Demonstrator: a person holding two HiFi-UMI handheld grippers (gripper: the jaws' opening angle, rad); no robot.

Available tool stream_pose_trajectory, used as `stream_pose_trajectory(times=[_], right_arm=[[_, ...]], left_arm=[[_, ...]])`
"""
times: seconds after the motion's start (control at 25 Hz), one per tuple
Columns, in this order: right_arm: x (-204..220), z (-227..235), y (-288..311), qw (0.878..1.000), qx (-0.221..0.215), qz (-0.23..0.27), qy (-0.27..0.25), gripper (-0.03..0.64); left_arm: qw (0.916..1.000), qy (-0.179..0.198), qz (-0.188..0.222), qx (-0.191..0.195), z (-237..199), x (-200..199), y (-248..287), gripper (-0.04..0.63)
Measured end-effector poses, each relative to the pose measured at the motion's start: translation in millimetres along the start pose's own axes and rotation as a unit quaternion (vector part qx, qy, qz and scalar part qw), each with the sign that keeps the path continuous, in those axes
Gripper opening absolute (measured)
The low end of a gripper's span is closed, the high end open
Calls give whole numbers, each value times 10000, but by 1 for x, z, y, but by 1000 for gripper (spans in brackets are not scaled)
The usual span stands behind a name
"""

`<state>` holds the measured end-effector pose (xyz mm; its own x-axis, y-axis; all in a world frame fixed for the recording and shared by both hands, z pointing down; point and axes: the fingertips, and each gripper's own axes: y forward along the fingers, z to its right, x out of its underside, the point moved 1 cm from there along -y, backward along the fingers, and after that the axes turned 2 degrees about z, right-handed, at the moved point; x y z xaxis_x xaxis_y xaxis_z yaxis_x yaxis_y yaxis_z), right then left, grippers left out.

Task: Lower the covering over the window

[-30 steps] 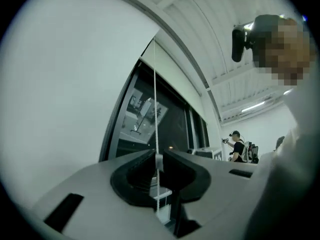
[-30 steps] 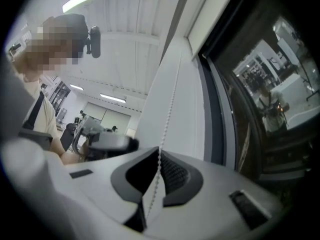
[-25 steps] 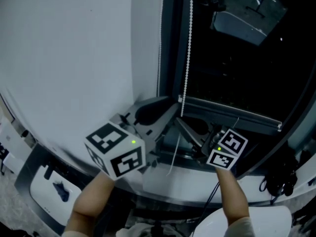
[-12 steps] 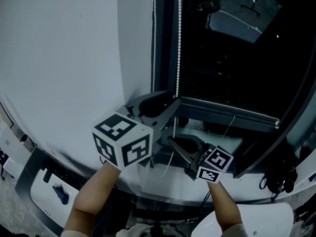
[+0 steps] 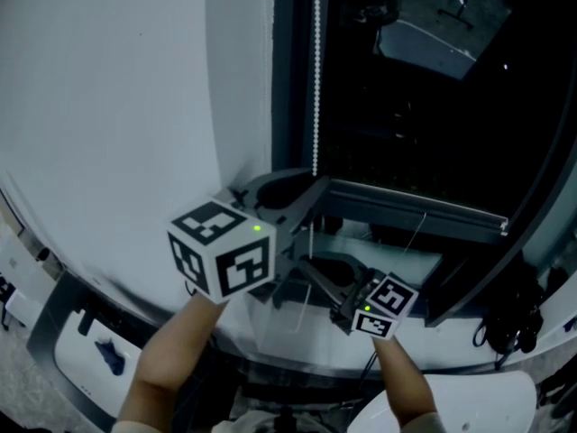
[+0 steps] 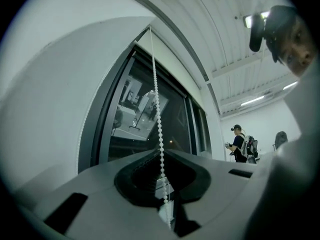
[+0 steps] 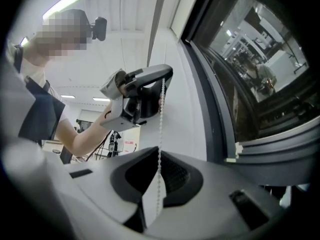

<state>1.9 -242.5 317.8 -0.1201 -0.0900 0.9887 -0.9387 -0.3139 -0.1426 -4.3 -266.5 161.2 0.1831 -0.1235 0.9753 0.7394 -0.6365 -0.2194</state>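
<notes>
Left gripper: fingers have just been closing and pinch the bead chain, which rises above them beside the window. Right gripper, just below: fingers pressed on the same chain, probably for hand-over-hand pulling.

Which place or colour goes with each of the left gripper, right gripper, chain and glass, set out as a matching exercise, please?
Things:
1. left gripper
2. right gripper
3. chain
4. glass

Place, colour or state:
A. dark
B. shut on the chain, lower down
C. shut on the chain, higher up
D. white beads

Pairs: 1-C, 2-B, 3-D, 4-A.

The left gripper's jaws have just been closing, with the chain between them.
</notes>
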Motion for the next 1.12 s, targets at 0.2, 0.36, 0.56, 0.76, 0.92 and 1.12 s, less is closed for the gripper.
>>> stream_pose_trajectory(times=[0.2, 0.36, 0.56, 0.76, 0.92, 1.12], right_arm=[[-2, 0, -4, 9989, -11, -197, -422, 17], [-12, -3, -10, 9996, -190, -102, -182, 60], [-54, 0, -20, 9988, -155, 416, -216, 91], [-103, 6, -15, 9965, -82, 732, -387, 91], [-130, 6, -8, 9950, -122, 743, -657, 94], [-153, 7, 4, 9940, -124, 795, -735, 94]], left_arm=[[9999, 128, 92, -20, 2, 0, -4, 32], [9999, -73, 76, -23, -5, 1, -7, 32], [9999, -101, 59, -23, -5, 5, -12, 32], [9997, -168, -159, 36, -1, 32, -13, 32], [9991, -281, -309, 29, 3, 57, -14, 32], [9962, -339, -802, 96, 11, 101, -18, 32]])
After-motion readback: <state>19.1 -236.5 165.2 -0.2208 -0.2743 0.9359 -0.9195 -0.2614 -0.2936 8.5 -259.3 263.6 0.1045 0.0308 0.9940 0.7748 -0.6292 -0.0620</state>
